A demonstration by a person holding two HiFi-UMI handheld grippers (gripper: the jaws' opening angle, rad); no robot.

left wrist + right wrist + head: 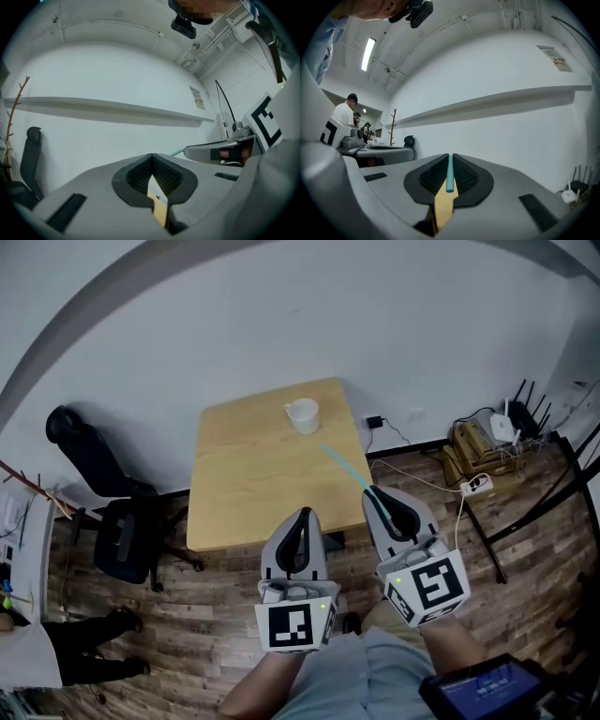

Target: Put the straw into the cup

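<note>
Item: straw (pixel 345 470), teal, thin, pinched at its near end between the closed jaws of the right gripper (pixel 373 493), free end projecting forward over the table's near right part, aimed toward the cup but well short of it. Item: cup (pixel 303 414), white, handled, upright, near the table's (pixel 239 493) far edge, toward the far right corner; nothing seen inside. Item: left gripper (pixel 302 515), jaws together on nothing, held above the near edge beside the right one. Step in hand, as judged: carry phase, insertion not yet begun. Next move, as judged: forward reach to the far edge, free end brought over the rim, tilted downward, lowered in, then released.
</note>
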